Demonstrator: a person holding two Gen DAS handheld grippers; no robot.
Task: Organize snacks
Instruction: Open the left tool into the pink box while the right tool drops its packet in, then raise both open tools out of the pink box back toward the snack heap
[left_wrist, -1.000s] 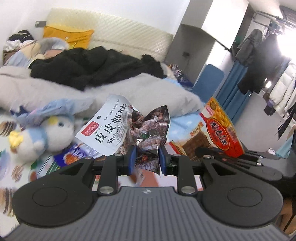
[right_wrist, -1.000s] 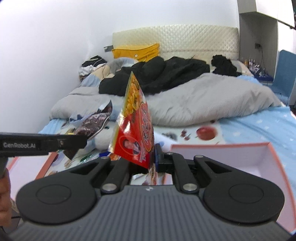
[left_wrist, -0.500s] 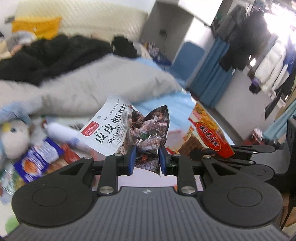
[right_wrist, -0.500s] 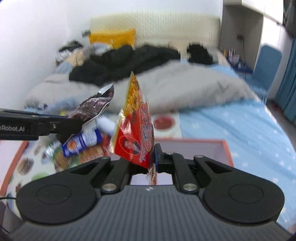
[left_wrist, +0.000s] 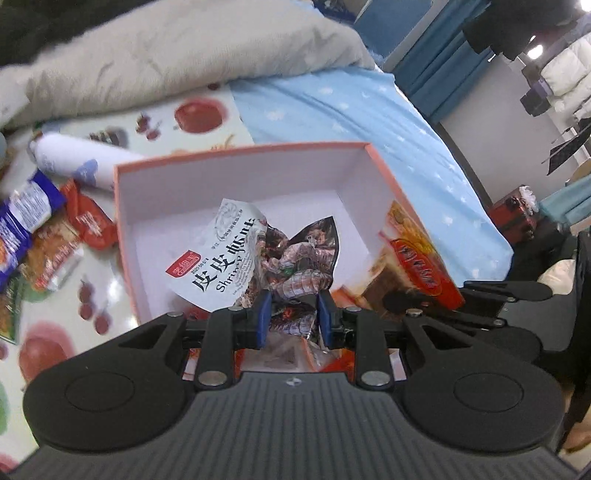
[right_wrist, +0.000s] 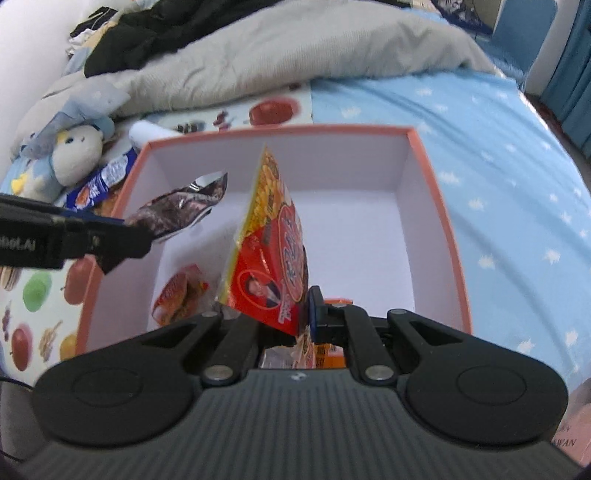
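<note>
My left gripper (left_wrist: 291, 314) is shut on a white and dark shrimp snack packet (left_wrist: 236, 258), which hangs over the open pink box (left_wrist: 240, 151). My right gripper (right_wrist: 301, 312) is shut on a red and yellow snack bag (right_wrist: 273, 254) held upright above the same pink box (right_wrist: 439, 206). In the right wrist view the left gripper (right_wrist: 122, 240) comes in from the left with the shrimp snack packet (right_wrist: 181, 210). The red and yellow snack bag (left_wrist: 417, 258) shows at the right of the left wrist view. Small orange packets (right_wrist: 181, 291) lie on the box floor.
Loose snacks (left_wrist: 33, 229) and a white tube (left_wrist: 70, 162) lie on the fruit-print mat (left_wrist: 48, 325) left of the box. A plush toy (right_wrist: 70, 147) sits beyond them. A grey duvet (right_wrist: 295, 48) lies behind; the blue sheet (right_wrist: 517, 155) spreads to the right.
Both grippers have tilted down and moved over the pink box with their packets still held. The view has gone from the bed and room to the box's inside.
</note>
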